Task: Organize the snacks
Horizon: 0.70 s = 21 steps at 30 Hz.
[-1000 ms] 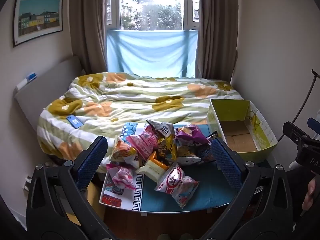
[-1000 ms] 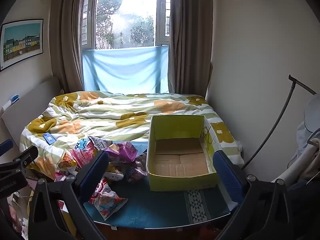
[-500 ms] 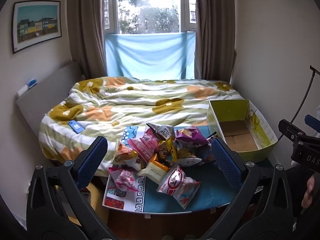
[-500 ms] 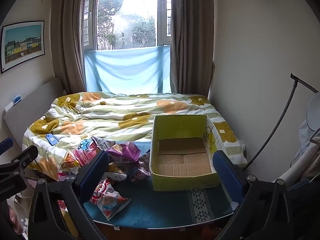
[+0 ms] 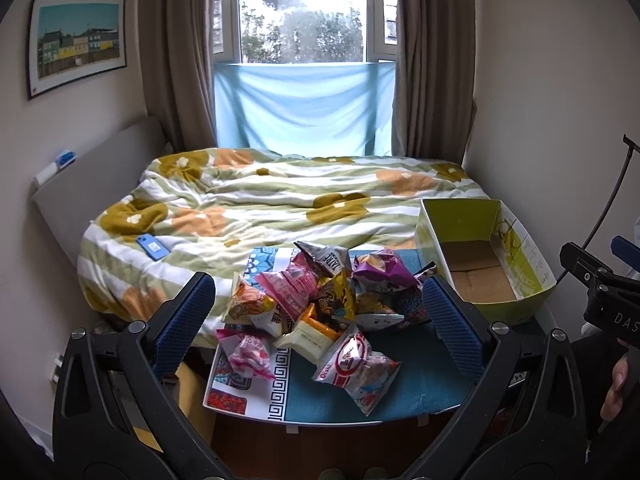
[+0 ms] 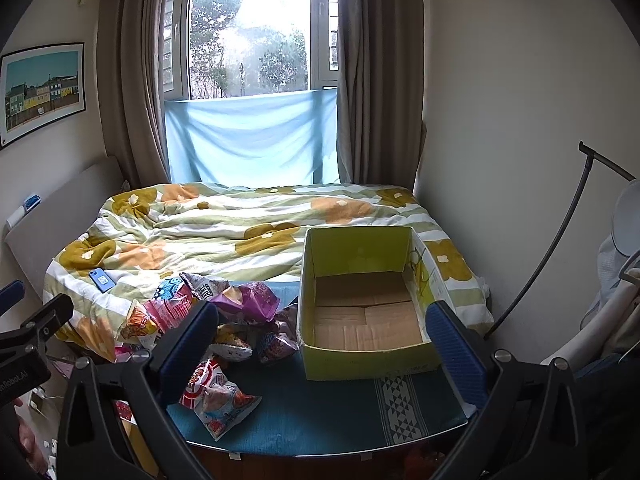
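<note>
Nothing's been grabbed yet: both the left tool (image 5: 316,312) and right tool (image 6: 322,332) are spread wide, holding nothing. Snack pile (image 5: 320,300) sits mid-frame on the counter (image 5: 412,396), green box (image 6: 360,360) beside it, empty. Next move's probably picking the nearest bag (image 5: 356,364).

daylight comes through the window (image 5: 304,16), which is overexposed and almost white. the room is softly lit, with weak shadows. both views are sharp in the middle, strongly curved at the edges, with black corners.
</note>
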Available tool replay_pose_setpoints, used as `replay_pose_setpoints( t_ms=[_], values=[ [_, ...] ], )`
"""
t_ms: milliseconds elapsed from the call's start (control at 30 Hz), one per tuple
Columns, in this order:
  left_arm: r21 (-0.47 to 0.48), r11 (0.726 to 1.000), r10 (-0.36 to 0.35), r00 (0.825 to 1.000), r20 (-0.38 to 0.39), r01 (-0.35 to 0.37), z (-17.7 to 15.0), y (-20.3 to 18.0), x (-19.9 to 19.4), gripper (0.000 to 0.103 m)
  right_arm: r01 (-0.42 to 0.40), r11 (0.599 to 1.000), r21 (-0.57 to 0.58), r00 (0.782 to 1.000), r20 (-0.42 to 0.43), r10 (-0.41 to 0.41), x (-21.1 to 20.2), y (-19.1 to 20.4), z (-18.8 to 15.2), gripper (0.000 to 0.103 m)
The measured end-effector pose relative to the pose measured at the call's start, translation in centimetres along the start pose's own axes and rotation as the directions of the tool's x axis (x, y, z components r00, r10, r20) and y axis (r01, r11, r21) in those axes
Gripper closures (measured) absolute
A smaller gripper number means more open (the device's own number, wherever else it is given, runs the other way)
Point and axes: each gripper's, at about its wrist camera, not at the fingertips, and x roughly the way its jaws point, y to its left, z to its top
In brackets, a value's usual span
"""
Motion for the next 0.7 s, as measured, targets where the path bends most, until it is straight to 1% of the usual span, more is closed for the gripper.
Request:
replay_pose_setpoints(
  t_ms=[700],
  values=[
    [0.026, 1.000, -0.002, 1.000, 0.003, 0.002, -0.11, -0.99, -0.34, 0.001, -0.003, 1.000, 0.004, 1.000, -0.009, 0.003, -0.21, -0.21, -0.48, 0.000]
  ],
)
